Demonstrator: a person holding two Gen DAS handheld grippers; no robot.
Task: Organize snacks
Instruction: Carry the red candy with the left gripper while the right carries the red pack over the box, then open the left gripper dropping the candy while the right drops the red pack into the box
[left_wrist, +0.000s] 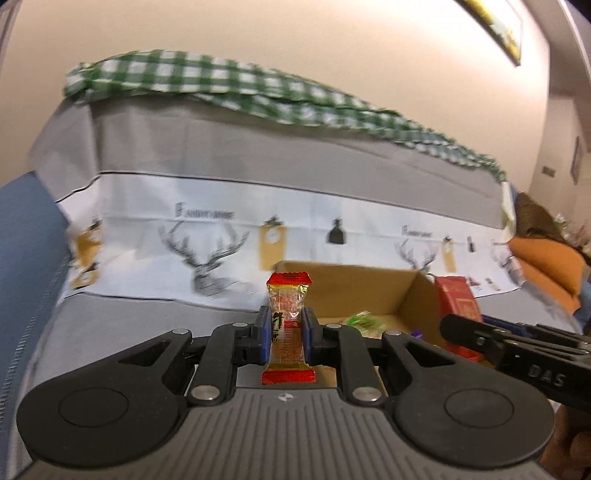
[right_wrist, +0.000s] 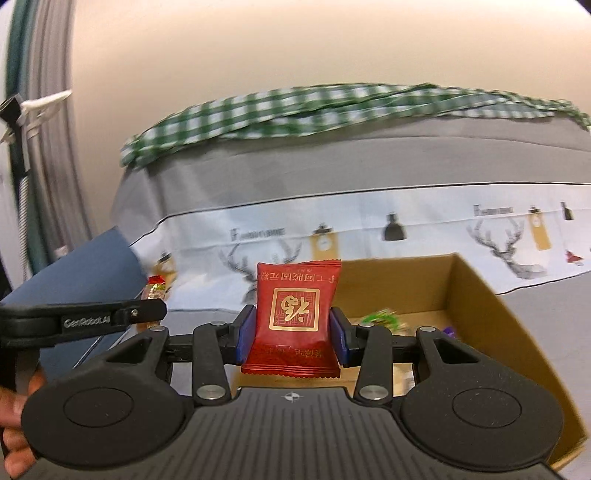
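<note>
Above box (right_wrist: 476, 295) rim, tools (right_wrist: 291, 328) loaded.

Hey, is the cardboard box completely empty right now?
No, the cardboard box already holds a green-wrapped snack and something purple on its floor, seen past the right gripper.

left gripper (left_wrist: 287, 332) is pinching a skinny orange candy stick (left_wrist: 287, 325), cardboard box (left_wrist: 369, 291) right behind it, right gripper (left_wrist: 465, 332) poking in beside the box
</note>
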